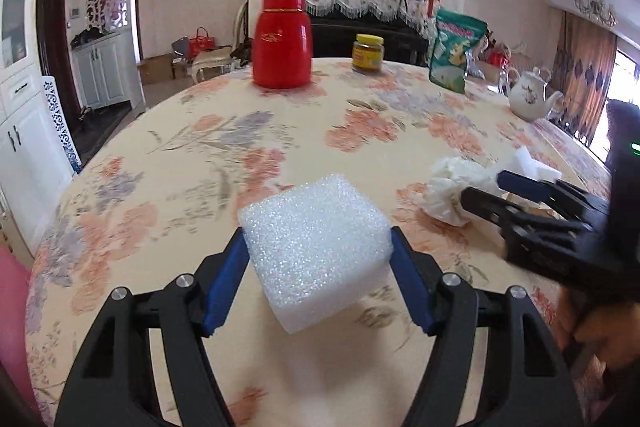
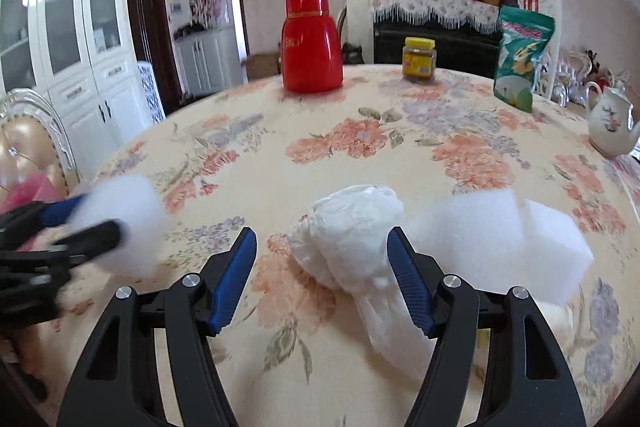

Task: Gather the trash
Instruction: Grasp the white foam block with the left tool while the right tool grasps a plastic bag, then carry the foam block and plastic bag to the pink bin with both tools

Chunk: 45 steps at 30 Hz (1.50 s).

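Note:
My left gripper (image 1: 318, 255) is shut on a white foam block (image 1: 316, 247) and holds it a little above the flowered tablecloth (image 1: 224, 155). In the right wrist view this gripper (image 2: 100, 223) and its foam block (image 2: 124, 223) show blurred at the left. My right gripper (image 2: 322, 255) is open, its blue pads either side of a crumpled white plastic bag (image 2: 352, 239) that lies on the table. A second white foam piece (image 2: 516, 243) lies just right of the bag. In the left wrist view my right gripper (image 1: 480, 189) is at the bag (image 1: 456, 187).
At the table's far side stand a red thermos (image 1: 282, 37), a yellow-lidded jar (image 1: 368, 53), a green snack bag (image 1: 456, 49) and a white teapot (image 1: 534, 95). A pink thing (image 1: 10, 287) sits at the left table edge. A chair (image 2: 28, 143) stands at left.

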### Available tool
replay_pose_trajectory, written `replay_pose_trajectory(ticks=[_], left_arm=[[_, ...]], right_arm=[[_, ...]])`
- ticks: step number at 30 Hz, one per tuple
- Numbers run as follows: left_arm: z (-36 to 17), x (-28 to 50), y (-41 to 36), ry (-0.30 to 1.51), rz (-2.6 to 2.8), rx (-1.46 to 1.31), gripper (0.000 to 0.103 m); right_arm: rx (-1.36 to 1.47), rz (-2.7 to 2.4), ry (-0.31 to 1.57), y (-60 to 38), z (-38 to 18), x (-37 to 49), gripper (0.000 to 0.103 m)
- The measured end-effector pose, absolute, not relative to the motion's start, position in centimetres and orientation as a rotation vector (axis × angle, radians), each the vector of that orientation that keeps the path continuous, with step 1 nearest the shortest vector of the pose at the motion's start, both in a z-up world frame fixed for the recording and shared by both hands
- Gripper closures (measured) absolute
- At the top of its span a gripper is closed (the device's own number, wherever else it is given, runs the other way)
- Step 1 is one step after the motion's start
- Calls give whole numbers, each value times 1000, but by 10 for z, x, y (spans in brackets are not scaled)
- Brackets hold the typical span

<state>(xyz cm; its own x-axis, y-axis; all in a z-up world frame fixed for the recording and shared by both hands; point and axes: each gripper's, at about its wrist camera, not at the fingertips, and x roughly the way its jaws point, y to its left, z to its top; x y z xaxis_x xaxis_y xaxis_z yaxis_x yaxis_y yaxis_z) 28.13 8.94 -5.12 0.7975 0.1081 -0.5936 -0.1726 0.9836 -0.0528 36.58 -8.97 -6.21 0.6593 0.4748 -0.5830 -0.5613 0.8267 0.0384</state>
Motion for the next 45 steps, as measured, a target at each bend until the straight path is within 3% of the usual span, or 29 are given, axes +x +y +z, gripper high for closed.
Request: replay_pose_trajectory(ticks=[4, 6, 7, 10, 29, 45], left_arm=[[-50, 263, 99, 632, 134, -121, 35], [-49, 256, 102, 628, 130, -136, 35], [-49, 252, 103, 625, 132, -140, 35], [-46, 237, 106, 603, 151, -144, 35], [-29, 121, 127, 534, 228, -144, 35], [-41, 100, 107, 537, 158, -121, 35]], right_arm=[[-225, 506, 704, -70, -74, 389, 38], [-242, 494, 712, -66, -77, 388, 67], [-241, 502, 721, -64, -78, 386, 73], [-267, 526, 700, -59, -77, 366, 78], [-219, 688, 648, -55, -53, 189, 79], [-129, 591, 660, -104, -53, 150, 79]])
